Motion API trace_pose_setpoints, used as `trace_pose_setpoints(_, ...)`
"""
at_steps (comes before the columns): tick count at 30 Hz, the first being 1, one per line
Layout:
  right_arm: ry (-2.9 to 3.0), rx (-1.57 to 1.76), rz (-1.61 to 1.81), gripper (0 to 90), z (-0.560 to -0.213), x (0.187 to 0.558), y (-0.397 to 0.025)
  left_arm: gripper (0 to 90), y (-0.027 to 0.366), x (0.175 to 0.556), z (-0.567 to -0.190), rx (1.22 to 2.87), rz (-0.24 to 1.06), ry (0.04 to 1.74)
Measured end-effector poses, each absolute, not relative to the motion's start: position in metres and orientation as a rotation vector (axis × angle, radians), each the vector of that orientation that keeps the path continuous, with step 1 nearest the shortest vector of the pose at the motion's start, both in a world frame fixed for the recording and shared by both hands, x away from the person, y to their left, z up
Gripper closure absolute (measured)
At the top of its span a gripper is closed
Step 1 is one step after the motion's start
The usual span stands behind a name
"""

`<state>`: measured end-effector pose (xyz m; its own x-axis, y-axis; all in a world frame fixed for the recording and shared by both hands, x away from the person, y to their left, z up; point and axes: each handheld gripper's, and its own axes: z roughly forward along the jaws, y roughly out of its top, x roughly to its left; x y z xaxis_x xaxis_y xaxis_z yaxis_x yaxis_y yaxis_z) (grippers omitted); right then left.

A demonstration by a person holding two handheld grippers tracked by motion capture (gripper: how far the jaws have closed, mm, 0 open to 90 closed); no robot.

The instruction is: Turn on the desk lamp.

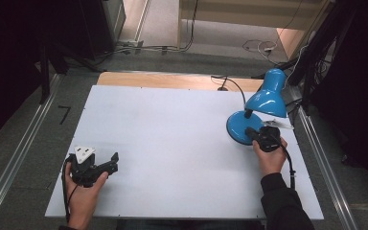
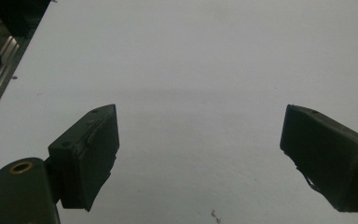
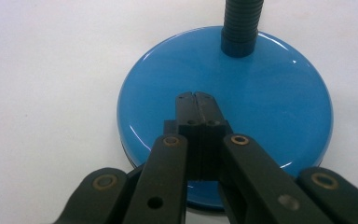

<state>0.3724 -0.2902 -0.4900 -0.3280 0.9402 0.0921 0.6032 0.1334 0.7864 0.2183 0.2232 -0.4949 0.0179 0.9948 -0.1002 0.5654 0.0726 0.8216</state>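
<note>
With the right tongs (image 3: 196, 100) pressing shut-tipped onto the glossy, slippery lamp base (image 3: 270, 93) and the left tongs (image 2: 200, 158) idling wide, the ribbed neck (image 3: 242, 23) is looking grippier.

One blue desk lamp (image 1: 261, 108) stands at the right of the high view, with one round base (image 3: 223, 107), one black flexible neck (image 3: 242, 21) and one shade (image 1: 270, 93); one white table (image 1: 172, 134) fills the middle of the frame; two grippers are held, one left gripper (image 1: 106, 162) at lower left, one right gripper (image 1: 256, 134) at right; two hands hold them; each gripper has two black jaws.
</note>
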Motion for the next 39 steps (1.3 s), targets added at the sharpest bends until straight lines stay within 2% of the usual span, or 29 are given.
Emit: trace_pose_setpoints(39, 1.987, 1.469, 1.054, 88.0, -0.494, 0.3697, -0.2893, 13.0, 0.2232, 0.2179, -0.4947, 1.578, 0.759, 1.634)
